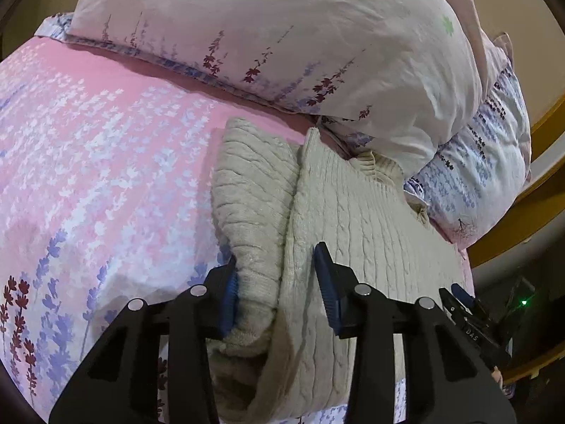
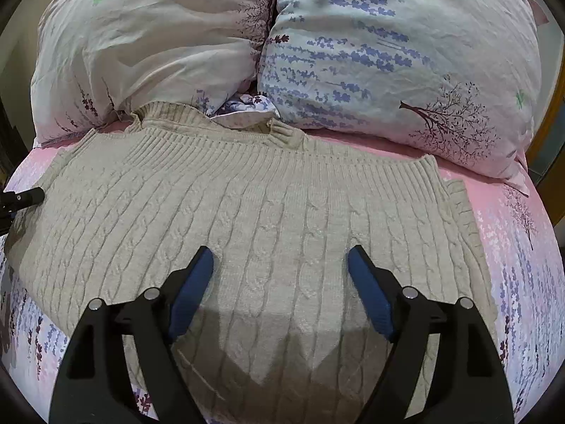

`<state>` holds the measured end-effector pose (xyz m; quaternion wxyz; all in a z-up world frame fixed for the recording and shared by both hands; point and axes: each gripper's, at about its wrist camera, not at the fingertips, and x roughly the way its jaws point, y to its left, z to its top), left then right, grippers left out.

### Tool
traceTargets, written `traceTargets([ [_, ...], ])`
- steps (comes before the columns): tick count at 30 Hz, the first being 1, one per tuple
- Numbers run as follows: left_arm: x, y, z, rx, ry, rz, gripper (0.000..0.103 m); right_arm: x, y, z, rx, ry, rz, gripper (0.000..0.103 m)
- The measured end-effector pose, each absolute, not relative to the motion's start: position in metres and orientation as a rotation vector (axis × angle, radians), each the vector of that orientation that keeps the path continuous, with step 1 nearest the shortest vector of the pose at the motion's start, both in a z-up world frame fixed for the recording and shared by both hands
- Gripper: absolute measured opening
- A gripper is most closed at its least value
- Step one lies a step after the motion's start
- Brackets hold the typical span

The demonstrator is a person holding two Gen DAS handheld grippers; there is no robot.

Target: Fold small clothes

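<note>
Folding is judged to be at the sleeve stage: a beige cable-knit sweater (image 2: 268, 212) is spread flat on the pink floral bedsheet (image 1: 88, 162), filling the middle of the right wrist view, its ribbed collar (image 2: 219, 120) lying at the top against two floral pillows (image 2: 406, 53). In the left wrist view the left gripper (image 1: 275, 296) is seen at lower centre with its blue pads (image 1: 227, 300) apart, the left pad touching the cuff end of the sleeve (image 1: 254, 212), which runs up the frame beside the sweater body; nothing is yet clamped. The right gripper (image 2: 279, 293) is held over the lower middle of the body with its fingers wide apart and nothing between them, though whether the tips touch the knit cannot be told. For the step to be done well, the cuff should be pinched through its full thickness, since thick knit slips from a shallow bite, and the sleeve carried across the body in one sweep while the body is pressed flat by the other gripper so the bulky fabric is not dragged or bunched. No containers are seen in either view; the sweater lies directly on the sheet
</note>
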<state>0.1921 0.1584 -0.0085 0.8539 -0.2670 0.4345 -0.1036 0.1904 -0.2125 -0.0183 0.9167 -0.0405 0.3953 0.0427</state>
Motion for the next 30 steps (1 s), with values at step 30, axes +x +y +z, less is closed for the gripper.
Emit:
traceTargets([
  [30,0.206,0.039,0.071,-0.744,0.77,-0.622,0.02,0.172,-0.256,-0.005,-0.013,0.767,0.131,0.081],
])
